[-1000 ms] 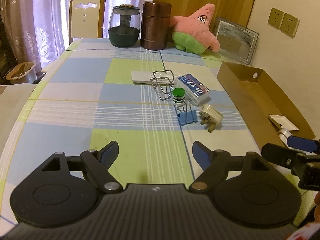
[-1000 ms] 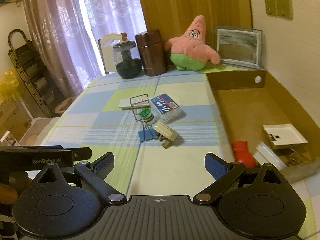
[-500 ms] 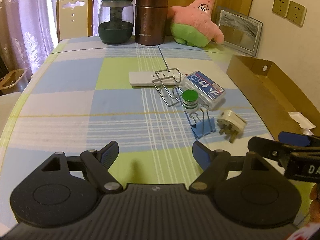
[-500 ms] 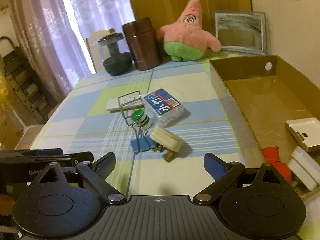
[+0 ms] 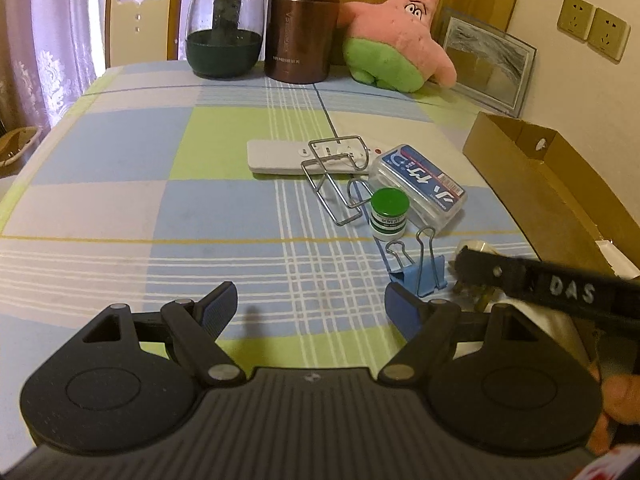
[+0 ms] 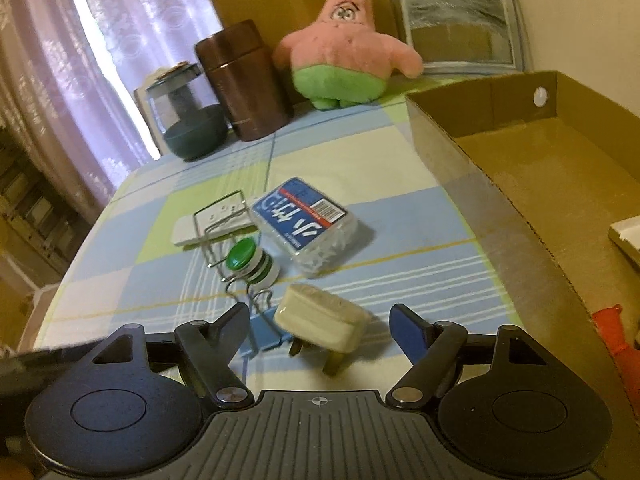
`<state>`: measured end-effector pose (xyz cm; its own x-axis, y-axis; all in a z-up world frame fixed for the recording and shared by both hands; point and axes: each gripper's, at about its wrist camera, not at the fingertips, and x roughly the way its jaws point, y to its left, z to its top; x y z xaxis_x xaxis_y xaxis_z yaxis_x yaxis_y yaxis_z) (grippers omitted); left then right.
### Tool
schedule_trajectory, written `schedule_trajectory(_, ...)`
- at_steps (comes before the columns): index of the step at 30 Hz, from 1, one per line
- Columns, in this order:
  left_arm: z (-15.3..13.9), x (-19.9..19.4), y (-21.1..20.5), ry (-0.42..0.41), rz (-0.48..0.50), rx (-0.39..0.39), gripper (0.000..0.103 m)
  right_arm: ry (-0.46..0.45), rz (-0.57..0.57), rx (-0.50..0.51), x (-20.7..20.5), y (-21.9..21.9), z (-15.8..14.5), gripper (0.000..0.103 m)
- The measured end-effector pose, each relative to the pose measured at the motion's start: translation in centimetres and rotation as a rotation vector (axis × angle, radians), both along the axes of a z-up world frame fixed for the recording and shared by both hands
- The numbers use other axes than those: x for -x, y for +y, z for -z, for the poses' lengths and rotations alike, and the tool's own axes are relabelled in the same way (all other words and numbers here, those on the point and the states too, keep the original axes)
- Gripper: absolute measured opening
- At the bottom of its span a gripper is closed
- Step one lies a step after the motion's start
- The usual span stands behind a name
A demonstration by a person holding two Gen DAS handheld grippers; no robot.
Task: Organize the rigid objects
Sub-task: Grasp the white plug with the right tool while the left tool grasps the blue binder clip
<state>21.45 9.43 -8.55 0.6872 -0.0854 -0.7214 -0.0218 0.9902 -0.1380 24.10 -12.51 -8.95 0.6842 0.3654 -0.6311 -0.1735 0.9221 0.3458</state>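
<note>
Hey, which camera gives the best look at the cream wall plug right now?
The right wrist view. The cream wall plug lies whole and close between the open right gripper fingers, body and prongs visible. In the left wrist view the right gripper's black finger crosses it, leaving only a sliver of the body and the prongs.

**Both Grippers Held Wide Open**

The left gripper [image 5: 311, 304] was held low and level, its jaws spread wide with nothing between them. The right gripper [image 6: 319, 322] was likewise kept open, its blue-padded fingers [image 6: 406, 330] set well apart and nothing clamped. In the left wrist view, the right gripper's dark body [image 5: 552, 290] was seen just right of the left jaws.
</note>
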Motion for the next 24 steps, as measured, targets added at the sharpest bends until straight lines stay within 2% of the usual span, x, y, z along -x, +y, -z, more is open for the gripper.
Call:
schedule_trajectory(11,0.0,0.0,-0.5,0.002,0.023,0.009,0.078,0.057,0.032,-0.059,-1.5,-0.4,0.7,0.053)
schedule_trajectory(19,0.2,-0.2,-0.3,0.017,0.035,0.016,0.078,0.022,-0.066,0.0,-1.3,-0.3,0.5,0.052)
schedule_trajectory(24,0.5,-0.1,-0.6,0.026,0.057,-0.009,0.078,0.029,-0.173,-0.041,-1.1,-0.1,0.9,0.052)
